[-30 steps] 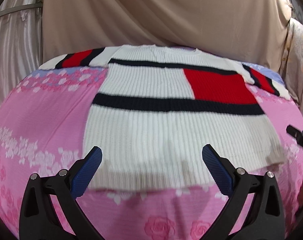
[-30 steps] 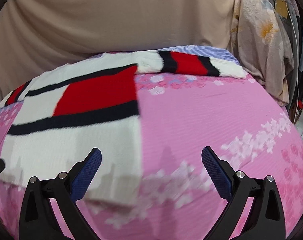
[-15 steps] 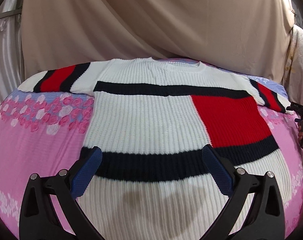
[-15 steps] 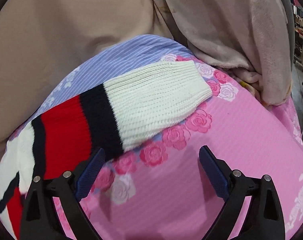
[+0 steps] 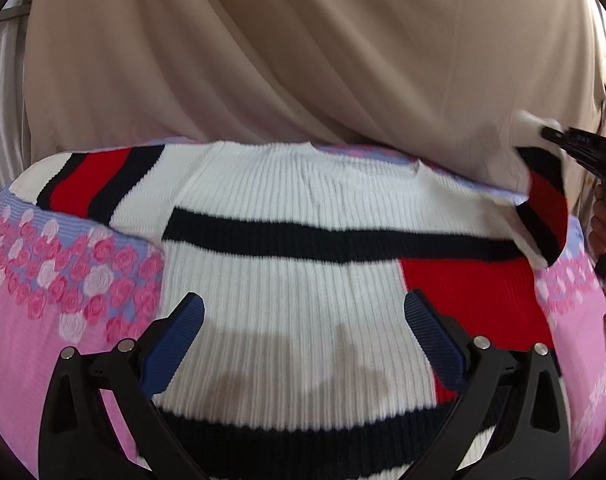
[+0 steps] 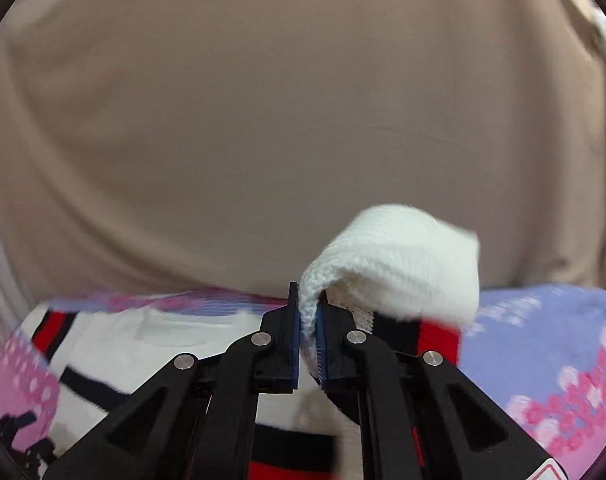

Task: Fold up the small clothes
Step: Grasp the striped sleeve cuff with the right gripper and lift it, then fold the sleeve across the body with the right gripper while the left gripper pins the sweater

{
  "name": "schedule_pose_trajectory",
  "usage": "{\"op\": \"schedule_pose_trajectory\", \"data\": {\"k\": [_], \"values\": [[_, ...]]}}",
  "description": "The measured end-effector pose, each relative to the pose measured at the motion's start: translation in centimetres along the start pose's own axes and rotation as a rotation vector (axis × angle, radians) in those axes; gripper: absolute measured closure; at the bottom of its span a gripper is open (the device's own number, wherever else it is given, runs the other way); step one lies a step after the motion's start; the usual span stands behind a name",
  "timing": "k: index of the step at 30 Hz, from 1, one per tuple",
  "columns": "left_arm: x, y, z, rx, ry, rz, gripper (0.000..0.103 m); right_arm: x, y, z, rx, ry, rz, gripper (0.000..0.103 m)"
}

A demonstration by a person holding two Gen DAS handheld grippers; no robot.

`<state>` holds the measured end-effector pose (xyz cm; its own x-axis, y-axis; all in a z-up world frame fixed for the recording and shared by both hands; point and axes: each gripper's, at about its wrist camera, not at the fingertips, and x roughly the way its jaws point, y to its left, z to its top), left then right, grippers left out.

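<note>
With the right tongs (image 6: 309, 336) just closed, pinching the white ribbed-knit sleeve cuff (image 6: 399, 264), carry it flat across the striped sweater (image 5: 295, 280) under the spread left tongs (image 5: 303, 336).

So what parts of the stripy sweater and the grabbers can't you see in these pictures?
- Left wrist view: the sweater bottom hem is cut off by the lower edge and the open left gripper.
- Left wrist view: the lifted sleeve is blurred; its cuff barely shows beside the right gripper.
- Right wrist view: the right gripper's fingers, just closed on the cuff, hide the sleeve beneath.
- The bedsheet is blurred.
</note>
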<state>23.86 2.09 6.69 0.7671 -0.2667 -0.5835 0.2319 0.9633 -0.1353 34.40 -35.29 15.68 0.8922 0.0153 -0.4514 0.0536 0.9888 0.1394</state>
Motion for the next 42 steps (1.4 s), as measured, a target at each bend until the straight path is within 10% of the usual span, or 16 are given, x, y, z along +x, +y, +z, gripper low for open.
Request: {"op": "schedule_pose_trajectory", "data": {"k": [7,10,12,18,21,26,27,30,34,38,42], "values": [[4.8,2.5,2.2,-0.104,0.067,-0.053,0.005,10.9,12.9,-7.7,-0.198,0.281,0.146,0.089],[6.8,3.8,2.6,-0.129,0.097,-0.06,0.005,9.0,10.2,-8.6,-0.15,0.262,0.122,0.08],[7.9,4.5,3.1,-0.138,0.103,-0.07,0.005,6.5,6.6,-8.2,-0.068,0.223,0.087,0.056],[12.8,5.4,4.3,-0.217,0.199,-0.112,0.005,2.6,-5.2,-8.1,0.096,0.207,-0.192,0.043],[13.5,4.4,4.9,-0.173,0.192,-0.087,0.013,3.7,-9.4,-8.4,0.209,0.257,-0.227,0.043],[14.2,2.7,6.3,-0.091,0.197,-0.097,0.089,7.6,-9.8,-9.0,0.204,0.319,-0.234,0.042],[14.1,2.6,6.7,-0.076,0.186,-0.091,0.096,8.6,-9.5,-9.0,0.197,0.34,-0.218,0.058],[12.2,2.6,9.0,-0.062,0.095,-0.098,0.097,8.0,-8.6,-7.4,0.185,0.267,-0.192,0.092],[9.2,2.7,12.1,-0.045,-0.058,-0.085,0.097,3.3,-9.7,-5.9,0.267,0.054,-0.125,0.093],[14.1,2.3,10.8,-0.004,0.059,-0.01,0.096,9.4,-12.8,-10.0,0.285,0.304,-0.228,0.092],[16.8,1.9,7.9,0.036,0.095,0.045,0.096,5.5,-11.7,-8.8,0.264,0.211,-0.244,0.083]]}}
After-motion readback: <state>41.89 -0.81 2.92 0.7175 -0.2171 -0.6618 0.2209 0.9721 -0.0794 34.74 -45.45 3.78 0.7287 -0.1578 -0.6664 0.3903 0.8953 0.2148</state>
